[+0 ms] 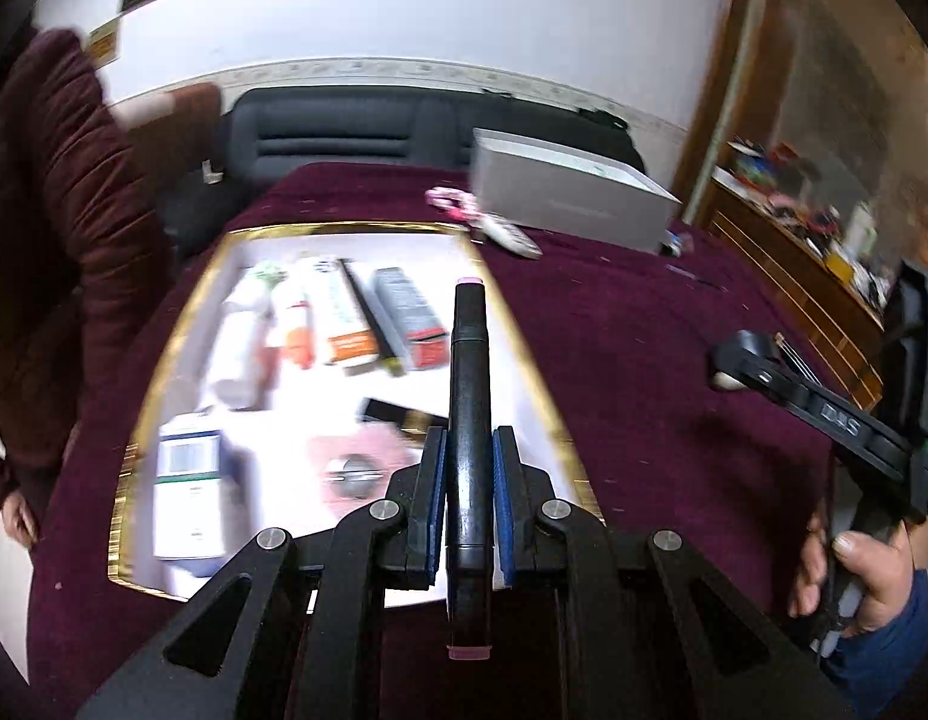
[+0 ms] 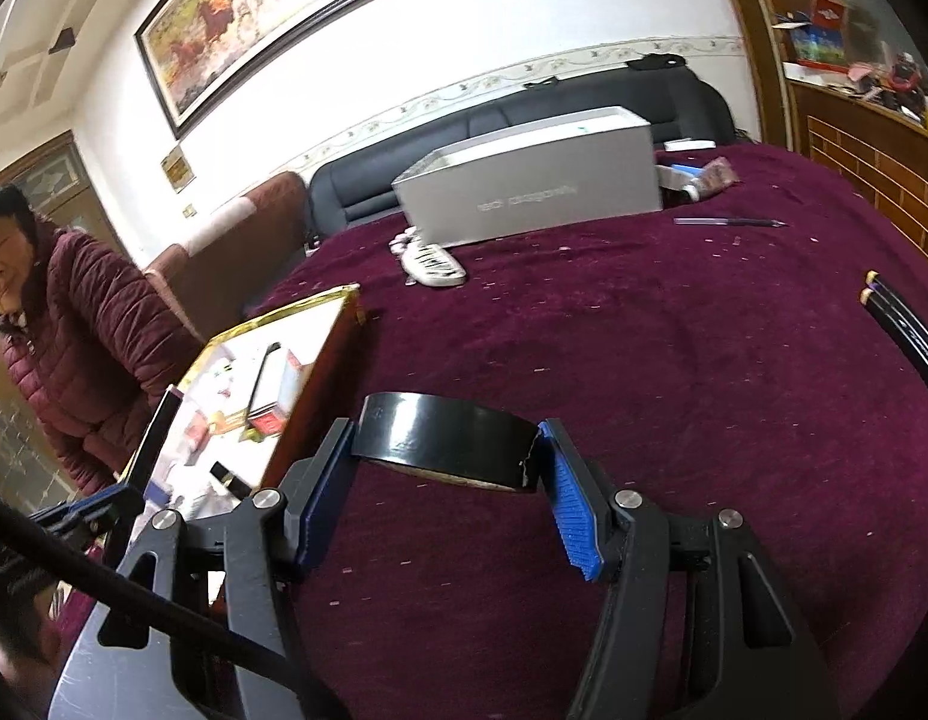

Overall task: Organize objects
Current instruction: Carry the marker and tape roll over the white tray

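My left gripper (image 1: 468,444) is shut on a black marker (image 1: 468,372) with pink end caps, which points away along the fingers and hangs over the right side of a gold-rimmed white tray (image 1: 511,312). The tray holds tubes, small boxes (image 1: 410,315) and a white bottle (image 1: 185,480), all blurred. My right gripper (image 2: 446,438) is shut on a roll of black tape (image 2: 446,435), held just above the dark red tablecloth (image 2: 673,360). In the left wrist view the right gripper (image 1: 739,360) shows at the right with the tape at its tip. The tray (image 2: 344,297) lies to its left.
A grey box (image 2: 535,192) stands at the table's far side, a white remote (image 2: 434,267) in front of it. A pen (image 2: 727,221) lies far right; two black sticks (image 2: 901,324) lie at the right edge. A person in a maroon jacket (image 2: 92,324) stands left of the table.
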Demonstrator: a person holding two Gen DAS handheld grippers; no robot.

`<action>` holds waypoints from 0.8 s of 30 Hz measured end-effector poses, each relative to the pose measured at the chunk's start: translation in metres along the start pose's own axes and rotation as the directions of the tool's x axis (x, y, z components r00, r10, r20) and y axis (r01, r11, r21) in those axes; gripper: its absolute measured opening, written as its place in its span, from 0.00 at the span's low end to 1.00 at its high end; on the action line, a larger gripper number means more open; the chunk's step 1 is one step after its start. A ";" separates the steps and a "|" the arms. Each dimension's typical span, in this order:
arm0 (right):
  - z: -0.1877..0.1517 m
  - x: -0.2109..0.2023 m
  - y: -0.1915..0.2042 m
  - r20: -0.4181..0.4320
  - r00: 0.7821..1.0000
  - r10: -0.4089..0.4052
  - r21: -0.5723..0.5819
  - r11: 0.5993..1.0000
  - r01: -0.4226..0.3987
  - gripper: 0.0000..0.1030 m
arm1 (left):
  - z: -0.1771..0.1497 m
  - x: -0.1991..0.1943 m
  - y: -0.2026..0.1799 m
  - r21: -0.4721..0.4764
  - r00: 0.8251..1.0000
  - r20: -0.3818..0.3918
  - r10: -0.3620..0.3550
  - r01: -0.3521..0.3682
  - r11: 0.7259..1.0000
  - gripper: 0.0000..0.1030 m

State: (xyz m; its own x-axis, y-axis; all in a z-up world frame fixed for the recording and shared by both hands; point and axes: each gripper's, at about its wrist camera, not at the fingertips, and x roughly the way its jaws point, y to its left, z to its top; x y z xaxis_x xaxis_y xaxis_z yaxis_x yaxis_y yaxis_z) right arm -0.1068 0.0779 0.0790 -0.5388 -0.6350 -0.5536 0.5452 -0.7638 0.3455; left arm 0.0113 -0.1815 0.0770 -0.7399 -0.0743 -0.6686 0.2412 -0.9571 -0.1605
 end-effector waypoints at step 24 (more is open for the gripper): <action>0.033 0.098 0.140 -0.271 0.960 0.074 -0.162 0.979 -0.121 0.58 | -0.010 0.017 0.069 -0.104 0.996 -0.027 0.081 -0.083 0.991 0.11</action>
State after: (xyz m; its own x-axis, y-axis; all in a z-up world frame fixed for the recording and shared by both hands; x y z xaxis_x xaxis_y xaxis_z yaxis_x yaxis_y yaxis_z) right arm -0.1048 -0.0948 0.0980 -0.3025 -0.6343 -0.7115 0.7029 -0.6526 0.2829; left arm 0.0217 -0.2460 0.0468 -0.7008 -0.1436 -0.6988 0.3658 -0.9133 -0.1791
